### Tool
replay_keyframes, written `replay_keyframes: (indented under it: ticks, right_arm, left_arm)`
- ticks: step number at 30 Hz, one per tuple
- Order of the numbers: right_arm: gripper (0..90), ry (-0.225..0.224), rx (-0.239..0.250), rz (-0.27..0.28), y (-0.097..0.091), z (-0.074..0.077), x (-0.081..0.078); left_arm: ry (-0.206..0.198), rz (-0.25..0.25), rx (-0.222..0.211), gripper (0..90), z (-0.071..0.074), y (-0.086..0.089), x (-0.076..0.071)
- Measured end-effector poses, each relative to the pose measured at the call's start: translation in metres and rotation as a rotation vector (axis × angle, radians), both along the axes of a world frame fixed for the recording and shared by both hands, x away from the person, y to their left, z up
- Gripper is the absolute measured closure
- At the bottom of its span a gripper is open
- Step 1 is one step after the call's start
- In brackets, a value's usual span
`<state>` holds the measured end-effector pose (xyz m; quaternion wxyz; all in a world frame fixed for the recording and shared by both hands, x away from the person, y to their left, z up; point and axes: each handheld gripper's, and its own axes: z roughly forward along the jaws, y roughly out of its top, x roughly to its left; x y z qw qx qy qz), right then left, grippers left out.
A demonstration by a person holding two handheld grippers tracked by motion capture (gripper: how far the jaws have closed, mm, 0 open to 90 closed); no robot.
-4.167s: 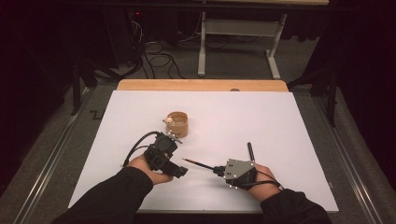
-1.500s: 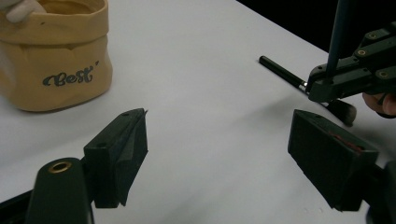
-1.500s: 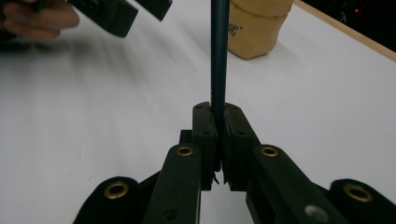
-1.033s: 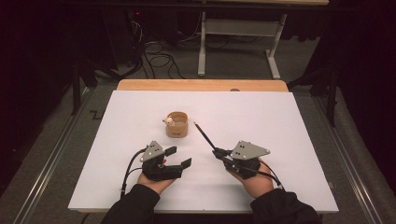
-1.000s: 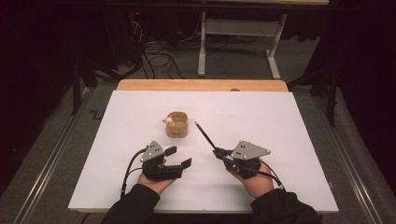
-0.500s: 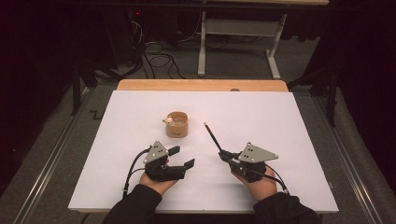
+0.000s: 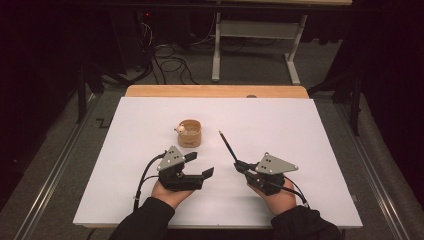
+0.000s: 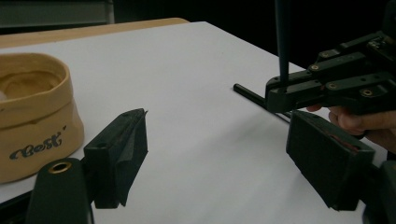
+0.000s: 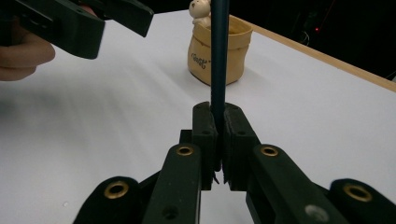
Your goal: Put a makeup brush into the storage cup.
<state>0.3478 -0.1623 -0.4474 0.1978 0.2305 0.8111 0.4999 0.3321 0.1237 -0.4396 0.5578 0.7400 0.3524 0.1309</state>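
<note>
A thin dark pencil slants up and away from my right gripper, whose jaws are shut on its lower end. In the right gripper view the pencil rises straight from the closed fingertips of the right gripper. A tan pouch-shaped cup with a small white bear figure on its rim stands mid-table. My left gripper hovers open in front of the cup, with nothing between its jaws. The left gripper view shows the left gripper, the cup at left and the right gripper at right.
A white sheet covers the table, with a wooden strip along its far edge. Beyond the table are a dark floor, cables and a metal stand.
My right gripper has carried the pencil a little to the right, away from the cup. My left gripper has edged up and slightly right, staying open.
</note>
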Motion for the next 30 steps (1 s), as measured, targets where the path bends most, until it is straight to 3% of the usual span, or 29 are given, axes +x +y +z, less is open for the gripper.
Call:
replay_keyframes:
  ticks: [5,15,20,23,30]
  right_arm:
    - [86.7,-0.005,0.003,-0.002,-0.001,0.001,-0.001]
    - [86.7,-0.005,0.001,-0.009,-0.002,0.001,0.001]
    - [86.7,0.003,0.005,-0.013,-0.002,0.000,0.001]
    - [86.7,0.000,-0.002,-0.005,-0.001,-0.001,0.000]
    - [86.7,0.001,0.001,0.012,0.004,-0.002,-0.003]
  left_arm:
    - [-0.008,-0.009,0.007,18.9,0.006,-0.001,0.001]
    - [-0.033,-0.026,-0.043,18.7,0.021,-0.016,0.014]
    - [-0.029,-0.055,-0.083,19.3,0.016,-0.030,0.017]
    - [-0.024,-0.075,-0.063,19.9,0.011,-0.036,0.014]
    - [-0.015,-0.081,-0.086,21.2,0.007,-0.030,0.007]
